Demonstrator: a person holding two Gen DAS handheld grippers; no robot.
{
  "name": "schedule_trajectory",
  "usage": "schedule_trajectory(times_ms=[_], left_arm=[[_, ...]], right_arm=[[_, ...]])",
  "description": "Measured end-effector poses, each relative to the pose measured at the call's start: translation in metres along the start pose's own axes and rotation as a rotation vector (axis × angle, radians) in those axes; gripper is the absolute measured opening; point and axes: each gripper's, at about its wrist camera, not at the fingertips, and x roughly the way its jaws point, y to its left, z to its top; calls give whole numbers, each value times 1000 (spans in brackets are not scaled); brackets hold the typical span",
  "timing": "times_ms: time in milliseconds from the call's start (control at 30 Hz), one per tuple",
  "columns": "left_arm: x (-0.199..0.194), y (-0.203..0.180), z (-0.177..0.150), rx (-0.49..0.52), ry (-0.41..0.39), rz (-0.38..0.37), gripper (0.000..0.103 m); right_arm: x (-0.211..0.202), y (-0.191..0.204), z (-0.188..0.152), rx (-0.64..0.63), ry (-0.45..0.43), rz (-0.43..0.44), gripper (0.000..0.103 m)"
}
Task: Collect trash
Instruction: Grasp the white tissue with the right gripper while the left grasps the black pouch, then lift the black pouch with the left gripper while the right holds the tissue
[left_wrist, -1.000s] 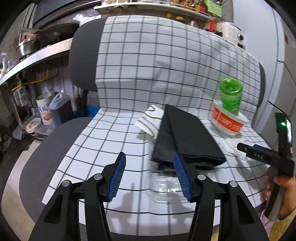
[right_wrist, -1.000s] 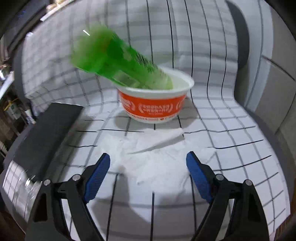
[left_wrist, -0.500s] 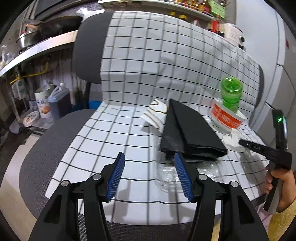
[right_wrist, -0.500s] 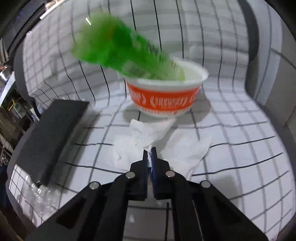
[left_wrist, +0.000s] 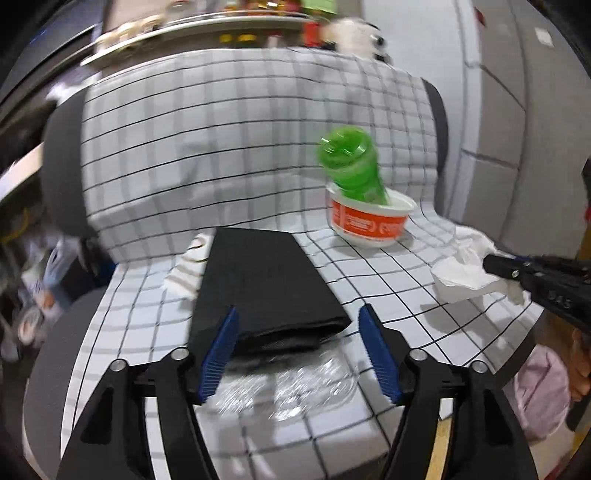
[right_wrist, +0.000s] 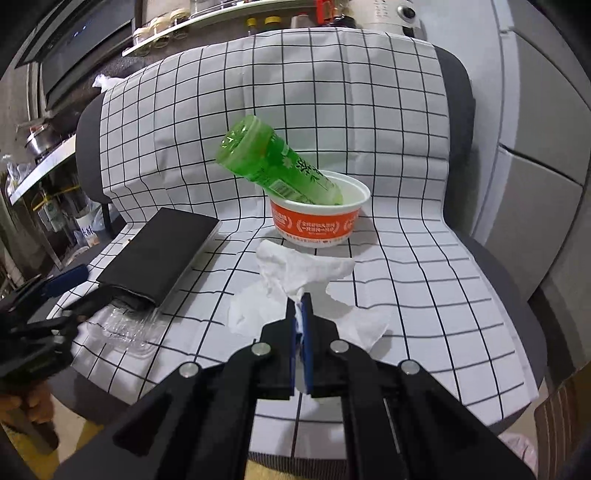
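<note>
My right gripper (right_wrist: 301, 306) is shut on a crumpled white tissue (right_wrist: 295, 273), which hangs lifted off the checked cloth; the left wrist view shows this tissue (left_wrist: 461, 266) at the right gripper (left_wrist: 493, 263) tip. A green bottle (right_wrist: 273, 166) leans in an orange and white bowl (right_wrist: 317, 229) behind it. My left gripper (left_wrist: 298, 312) hovers over the near end of a folded black bag (left_wrist: 258, 280) and a crushed clear plastic tray (left_wrist: 288, 384). Its jaws are opening and its pads touch nothing.
Everything lies on a chair seat draped in a black and white checked cloth (right_wrist: 406, 266). A striped white packet (left_wrist: 184, 266) pokes out left of the black bag. A pink bag (left_wrist: 539, 391) sits below the seat's right edge. Shelves with pots and jars stand behind.
My right gripper went from open over the flat tissue to shut on it, then pulled back and lifted it. My left gripper swung right over the black bag's end and spread wider.
</note>
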Motion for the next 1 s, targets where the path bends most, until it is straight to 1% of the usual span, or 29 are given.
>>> schedule_trajectory(times_ms=[67,167,200,267,333,400,467,533,633,700,733,800,833,900,967,1000], left_arm=[[15,-6,2,42,26,18,72],[32,-13,0,73,68,21,80],[36,-17,-2,89,75,35,83],[43,-20,-5,113,90,73,83],[50,-15,-7,85,113,82,83],[56,-4,-7,23,137,73,84],[59,9,-8,-43,154,38,82],[60,21,-8,-110,162,2,79],[54,30,-7,-161,143,-22,65],[50,35,-3,-182,133,-30,48],[48,38,-1,-198,130,-39,44],[44,45,1,-237,122,-56,28],[40,49,3,-257,109,-62,26],[29,52,6,-277,73,-67,14],[17,56,9,-299,38,-80,13],[9,59,11,-318,17,-98,13]], right_arm=[[1,-1,-2,2,2,7,4],[4,-2,-6,9,13,24,4],[4,-2,-8,11,15,28,4],[6,-4,-10,21,21,43,4],[8,-5,-11,24,26,52,4],[8,-4,-11,24,25,61,4],[8,-4,-12,23,23,65,4],[8,-4,-12,21,23,70,4],[8,-6,-13,26,23,73,4],[7,-7,-13,29,21,72,4],[6,-7,-13,29,20,72,4],[4,-6,-13,27,17,69,4],[4,-6,-13,26,17,68,4],[2,-4,-13,21,15,65,4],[1,-3,-13,12,16,63,4],[1,-2,-13,12,17,66,4]])
